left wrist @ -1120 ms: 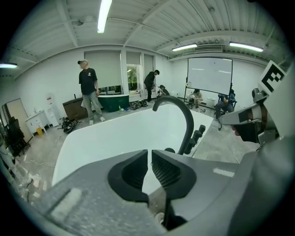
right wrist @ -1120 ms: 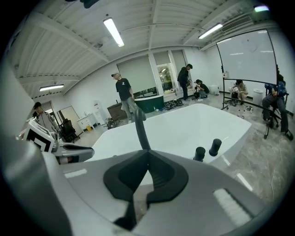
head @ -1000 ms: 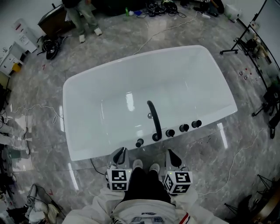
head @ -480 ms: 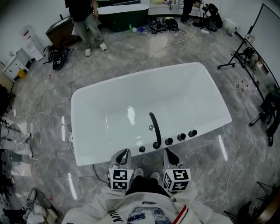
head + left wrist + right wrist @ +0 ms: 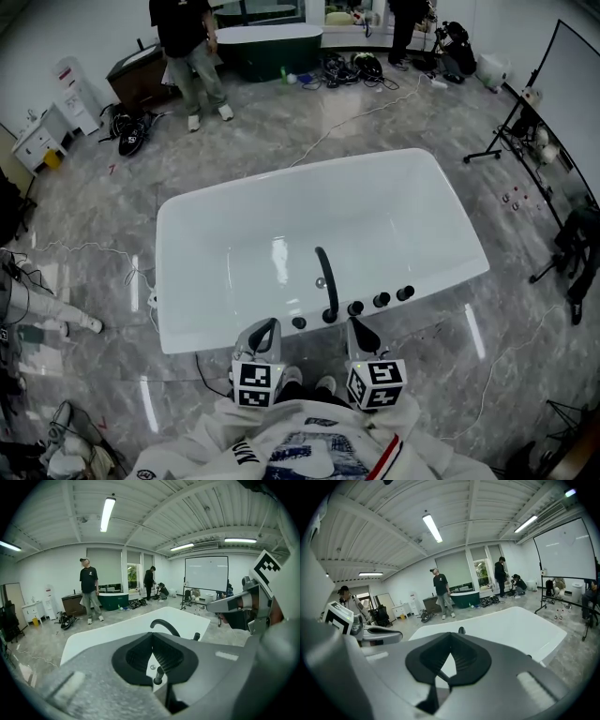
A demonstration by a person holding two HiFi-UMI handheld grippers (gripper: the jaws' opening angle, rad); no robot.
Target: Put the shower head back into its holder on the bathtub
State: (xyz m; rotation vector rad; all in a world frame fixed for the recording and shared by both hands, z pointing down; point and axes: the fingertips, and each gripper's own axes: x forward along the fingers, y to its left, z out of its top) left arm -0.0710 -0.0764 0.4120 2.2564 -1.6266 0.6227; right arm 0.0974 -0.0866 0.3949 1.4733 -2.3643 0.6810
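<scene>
The white bathtub (image 5: 234,234) lies below me. On its near rim stand a curved black spout (image 5: 325,277) and a row of black fittings (image 5: 367,304). A slim black peg (image 5: 298,322) stands at the row's left end, also visible as the peg (image 5: 158,676) past my left jaws. I cannot tell which piece is the shower head. My left gripper (image 5: 267,325) (image 5: 153,634) hangs above the floor just short of the rim, jaws closing together on nothing. My right gripper (image 5: 354,325) (image 5: 450,641) is beside it, tips together, nothing held.
A person (image 5: 192,47) stands beyond the tub near a dark green tub (image 5: 272,42), and others crouch further back. Cables (image 5: 347,70) run over the grey marble floor. Stands (image 5: 525,131) line the right side. White cabinets (image 5: 37,141) are at the left.
Both grippers have risen along with my view, so the tub looks smaller and further off. More of the room's far end shows. Nothing was picked up.
</scene>
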